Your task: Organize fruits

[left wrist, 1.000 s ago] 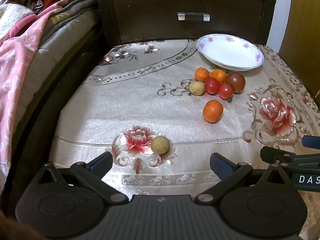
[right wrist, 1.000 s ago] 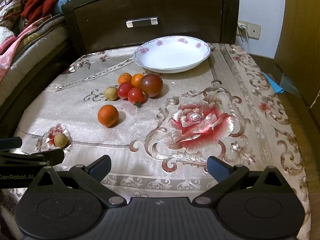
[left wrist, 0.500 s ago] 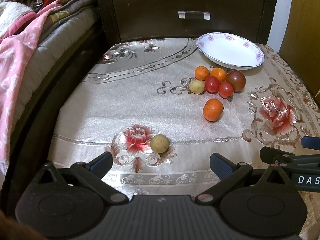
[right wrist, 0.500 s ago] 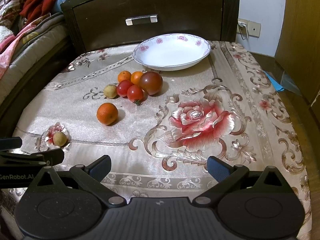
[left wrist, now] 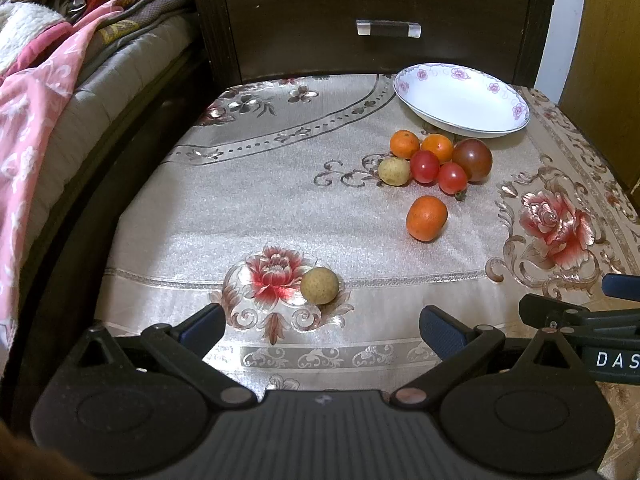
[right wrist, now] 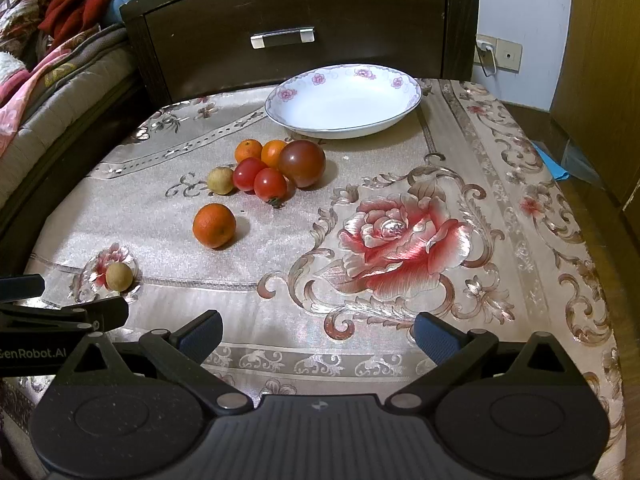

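A white floral plate stands empty at the back of the table. In front of it lies a cluster of fruit: two small oranges, two red tomatoes, a dark tomato and a tan longan. A lone orange lies nearer. Another longan lies just ahead of my left gripper, which is open and empty. My right gripper is open and empty near the front edge.
The table wears a beige floral cloth. A dark wooden drawer unit stands behind it. A bed with pink bedding is at the left. A wooden cabinet and wall socket are at the right.
Both grippers have drifted slightly, so the scene shifts a little. No fruit has moved and both grippers stay open.
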The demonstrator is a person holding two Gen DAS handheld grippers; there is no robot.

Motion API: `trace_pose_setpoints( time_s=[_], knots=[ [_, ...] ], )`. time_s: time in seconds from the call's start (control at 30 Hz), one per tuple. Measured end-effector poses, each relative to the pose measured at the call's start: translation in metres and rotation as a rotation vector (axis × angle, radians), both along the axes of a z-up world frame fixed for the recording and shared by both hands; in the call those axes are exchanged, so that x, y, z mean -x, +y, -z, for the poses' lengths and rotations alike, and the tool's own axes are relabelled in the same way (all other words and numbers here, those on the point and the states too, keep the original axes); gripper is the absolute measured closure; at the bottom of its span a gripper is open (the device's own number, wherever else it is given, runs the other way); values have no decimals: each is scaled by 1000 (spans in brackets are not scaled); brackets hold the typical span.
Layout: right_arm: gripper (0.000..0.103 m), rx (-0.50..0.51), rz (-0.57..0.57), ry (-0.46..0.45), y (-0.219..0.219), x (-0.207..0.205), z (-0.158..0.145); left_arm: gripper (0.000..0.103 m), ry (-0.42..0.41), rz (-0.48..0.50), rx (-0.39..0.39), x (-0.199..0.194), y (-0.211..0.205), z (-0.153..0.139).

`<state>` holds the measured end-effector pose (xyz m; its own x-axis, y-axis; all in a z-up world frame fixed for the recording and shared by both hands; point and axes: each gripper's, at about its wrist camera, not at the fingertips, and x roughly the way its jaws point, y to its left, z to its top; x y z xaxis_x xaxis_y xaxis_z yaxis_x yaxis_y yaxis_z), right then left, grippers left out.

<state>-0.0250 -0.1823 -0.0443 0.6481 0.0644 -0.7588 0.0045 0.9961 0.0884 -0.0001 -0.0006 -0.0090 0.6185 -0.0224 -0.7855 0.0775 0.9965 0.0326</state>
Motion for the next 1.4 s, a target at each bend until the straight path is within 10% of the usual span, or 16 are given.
trace_pose_setpoints(
  time_s=[1.4],
  knots=[
    [8, -11, -3, 20, 2, -4, 7, 0, 6, 3, 7, 0, 1, -1]
  ],
)
